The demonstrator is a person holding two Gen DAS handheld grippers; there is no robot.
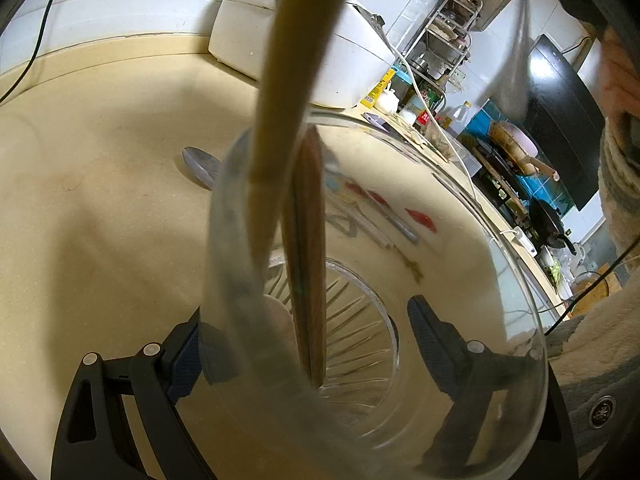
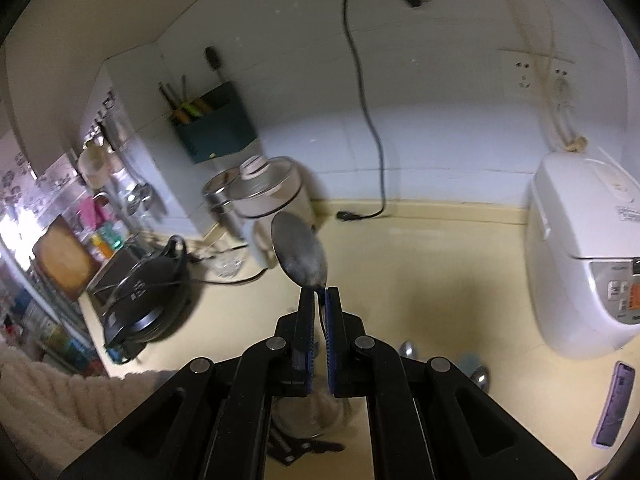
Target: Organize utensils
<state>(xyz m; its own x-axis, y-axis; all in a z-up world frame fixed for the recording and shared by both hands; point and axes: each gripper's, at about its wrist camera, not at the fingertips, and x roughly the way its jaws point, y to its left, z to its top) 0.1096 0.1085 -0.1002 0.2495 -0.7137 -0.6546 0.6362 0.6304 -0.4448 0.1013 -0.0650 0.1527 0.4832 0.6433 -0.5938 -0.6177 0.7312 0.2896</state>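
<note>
On the pale yellow counter (image 1: pixel 100 208), the left gripper (image 1: pixel 304 344) has its jaws clamped either side of a clear glass jar (image 1: pixel 440 240), pads pressed to the wall. Two long wooden utensils already stand in the jar: a light wooden handle (image 1: pixel 288 92) and a darker wooden stick (image 1: pixel 308 248) leaning beside it. Just beyond the jar's left side a metal spoon (image 1: pixel 198 166) lies flat on the counter, not yet collected. The right gripper (image 2: pixel 319 296) is closed tight on the neck of another spoon (image 2: pixel 298 252), bowl up and well clear of the counter, so the step in hand looks like carrying this spoon to the jar. The next move probably calls for bringing it over the jar's mouth, tipping it handle-down, and letting go only once it is inside the rim. The upright wooden pieces crowd part of the opening and could deflect it. Below the right gripper two more spoons (image 2: pixel 408 349) lie waiting. Further right stand a white rice cooker (image 2: pixel 580 256) and a phone (image 2: pixel 614 404); a black power cord (image 2: pixel 372 120) trails down the wall, well apart from the work.
</note>
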